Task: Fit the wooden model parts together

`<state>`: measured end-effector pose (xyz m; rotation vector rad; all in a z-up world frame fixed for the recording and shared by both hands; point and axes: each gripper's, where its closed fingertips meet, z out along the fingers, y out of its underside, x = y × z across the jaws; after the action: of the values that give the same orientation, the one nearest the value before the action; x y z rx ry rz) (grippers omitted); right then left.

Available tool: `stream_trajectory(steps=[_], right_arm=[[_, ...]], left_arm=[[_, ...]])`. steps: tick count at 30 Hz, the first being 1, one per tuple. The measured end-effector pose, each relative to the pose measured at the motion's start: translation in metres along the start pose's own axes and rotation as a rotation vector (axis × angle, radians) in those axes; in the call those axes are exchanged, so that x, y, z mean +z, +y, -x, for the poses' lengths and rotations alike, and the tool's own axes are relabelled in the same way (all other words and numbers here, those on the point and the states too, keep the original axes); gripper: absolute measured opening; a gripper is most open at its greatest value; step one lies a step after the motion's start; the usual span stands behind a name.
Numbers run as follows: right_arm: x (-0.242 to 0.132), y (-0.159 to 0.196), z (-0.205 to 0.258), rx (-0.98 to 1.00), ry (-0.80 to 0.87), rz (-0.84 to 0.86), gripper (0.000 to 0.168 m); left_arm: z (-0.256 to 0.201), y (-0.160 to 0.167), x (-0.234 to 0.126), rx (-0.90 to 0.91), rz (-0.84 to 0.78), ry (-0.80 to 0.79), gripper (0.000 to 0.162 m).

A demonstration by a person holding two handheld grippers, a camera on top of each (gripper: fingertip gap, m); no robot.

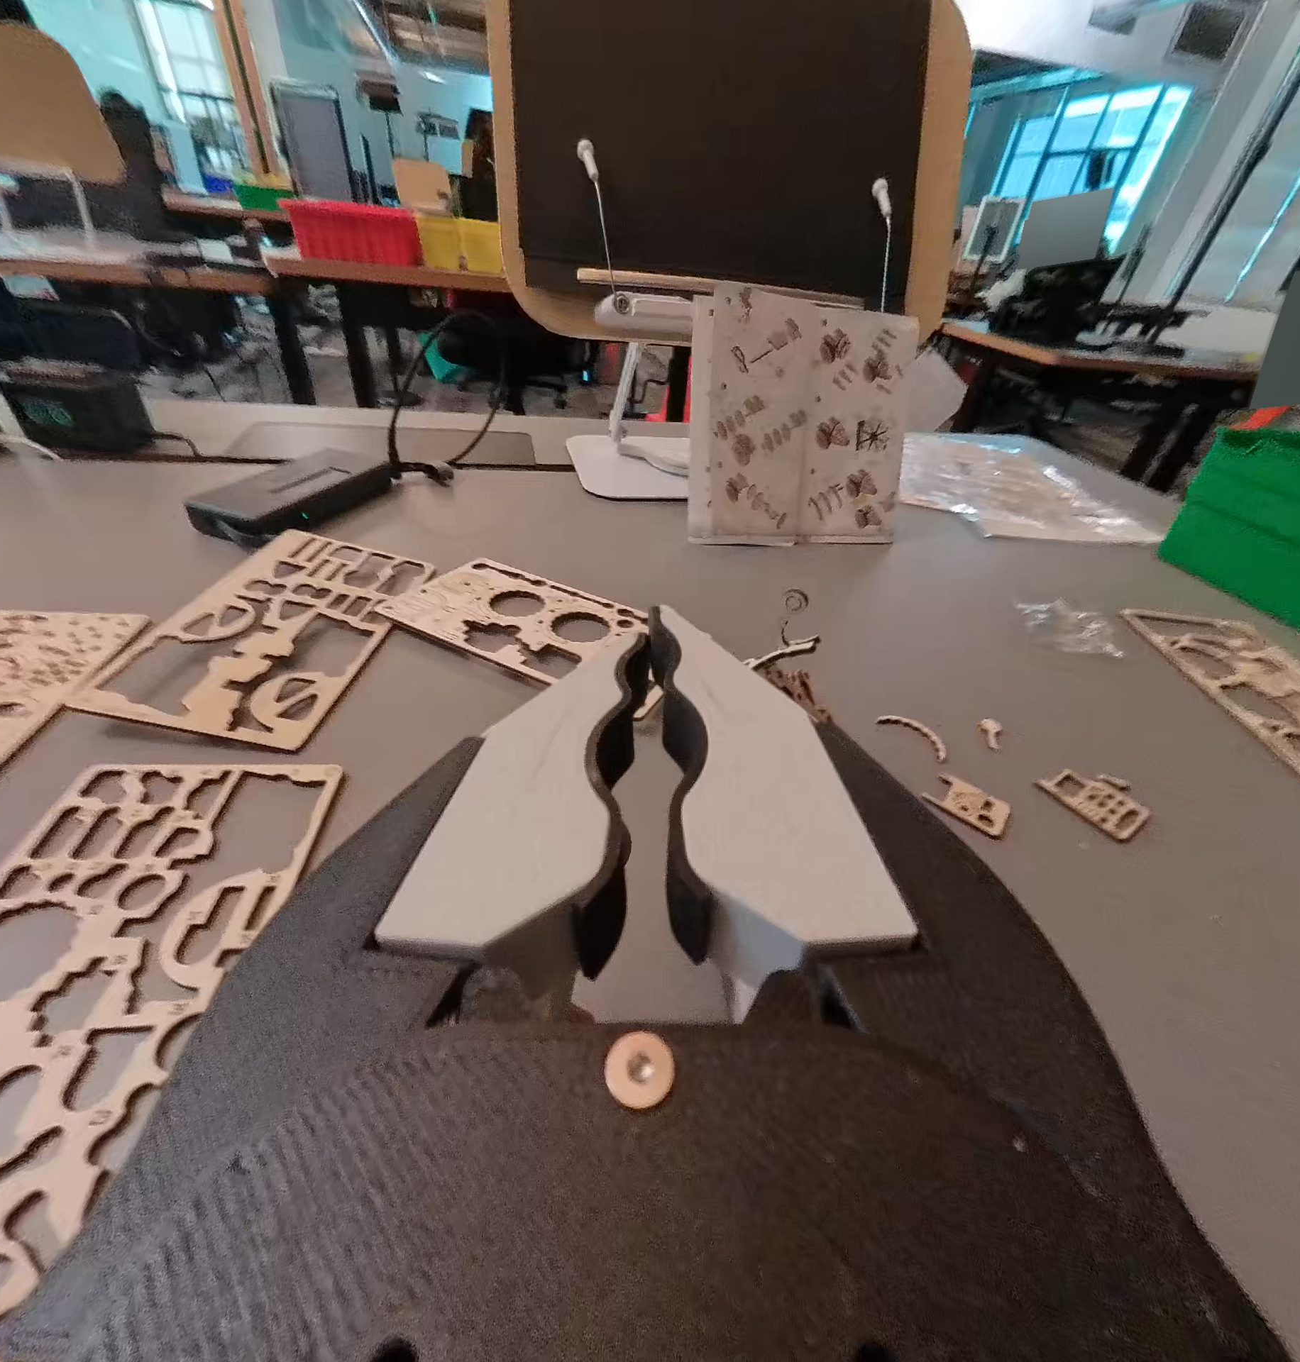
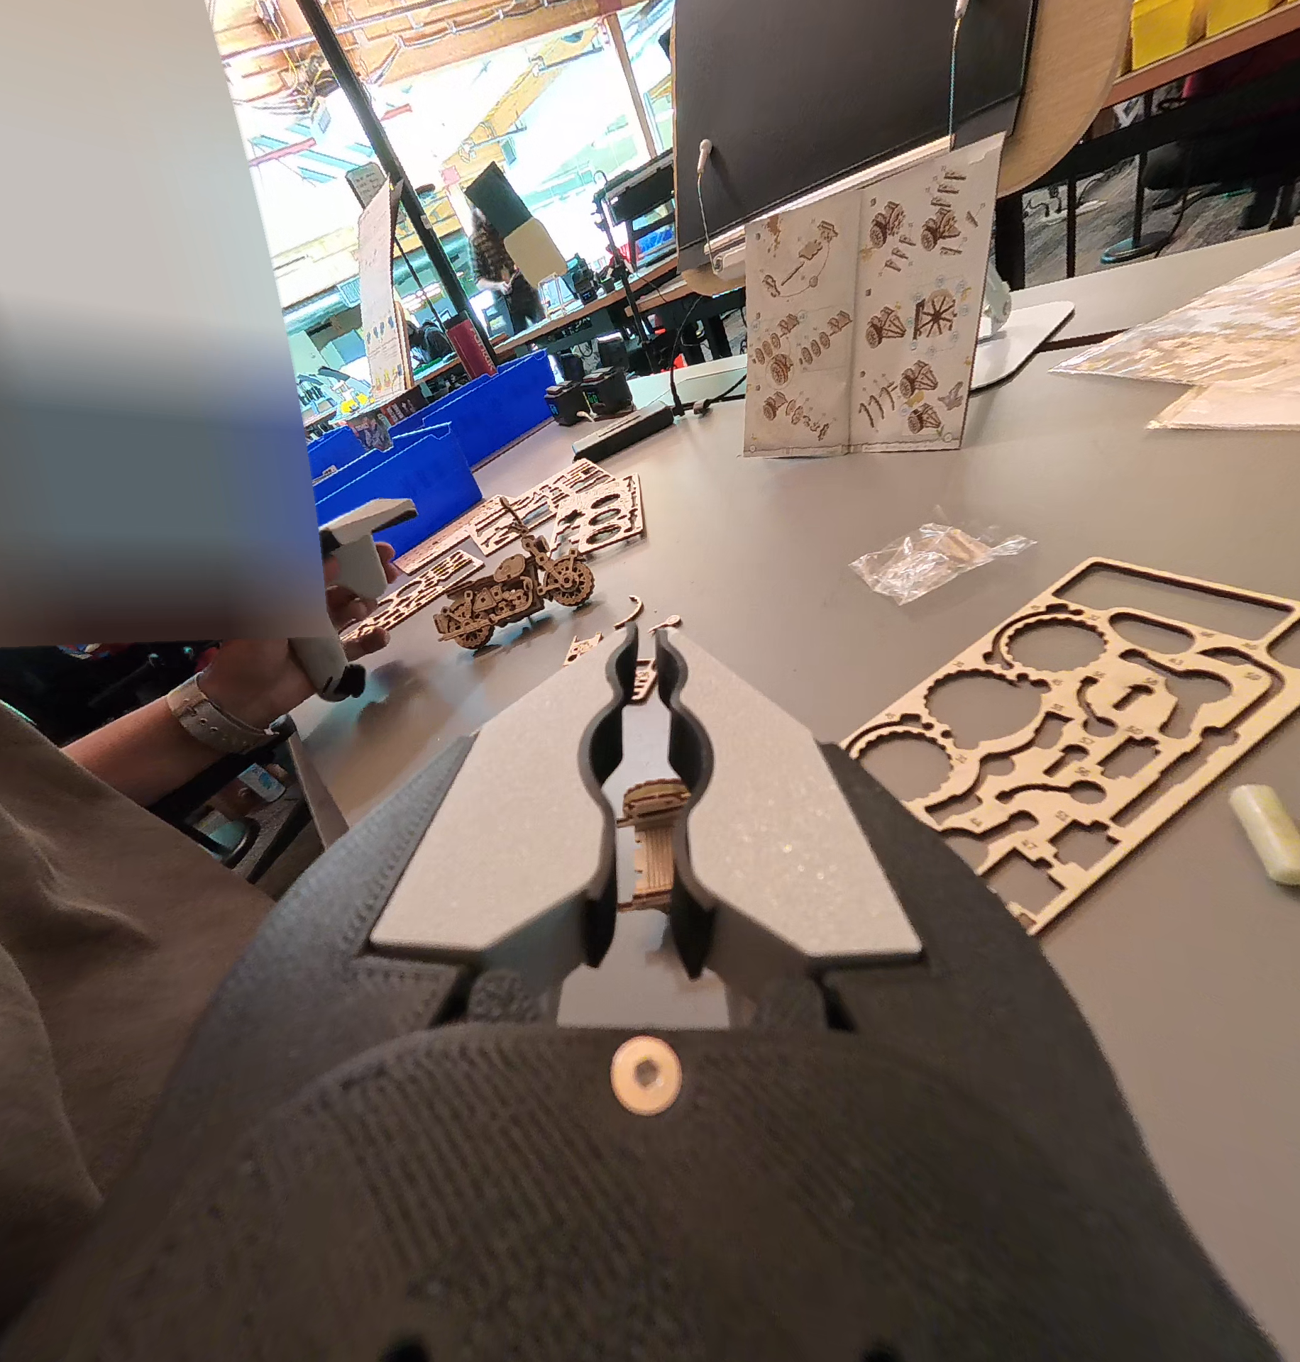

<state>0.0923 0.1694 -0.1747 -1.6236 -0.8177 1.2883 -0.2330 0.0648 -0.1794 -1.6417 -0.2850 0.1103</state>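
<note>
The wooden motorcycle (image 2: 513,598) stands largely built on the table (image 2: 780,531), loose parts (image 1: 965,805) remaining; the right claw (image 2: 647,641) apparently grips a ribbed subassembly (image 2: 653,847), the left claw (image 1: 651,626) closed, empty.

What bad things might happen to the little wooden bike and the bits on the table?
1. The small wooden part sits far back between the right gripper jaws; it might slip or snap.
2. The wooden motorcycle stands alone and could tip if bumped.
3. Loose pieces could get knocked away.
</note>
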Motion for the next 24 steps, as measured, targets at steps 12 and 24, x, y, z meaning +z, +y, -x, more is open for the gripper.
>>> stream_trajectory(steps=[12, 24], right_arm=[[0.004, 0.009, 0.001, 0.028, -0.013, 0.033, 0.004], [-0.028, -0.014, -0.058, -0.263, 0.395, 0.001, 0.004]], left_arm=[[0.008, 0.016, 0.004, -0.021, 0.092, -0.053, 0.000], [0.019, 0.024, 0.006, -0.061, 0.146, -0.110, 0.000]])
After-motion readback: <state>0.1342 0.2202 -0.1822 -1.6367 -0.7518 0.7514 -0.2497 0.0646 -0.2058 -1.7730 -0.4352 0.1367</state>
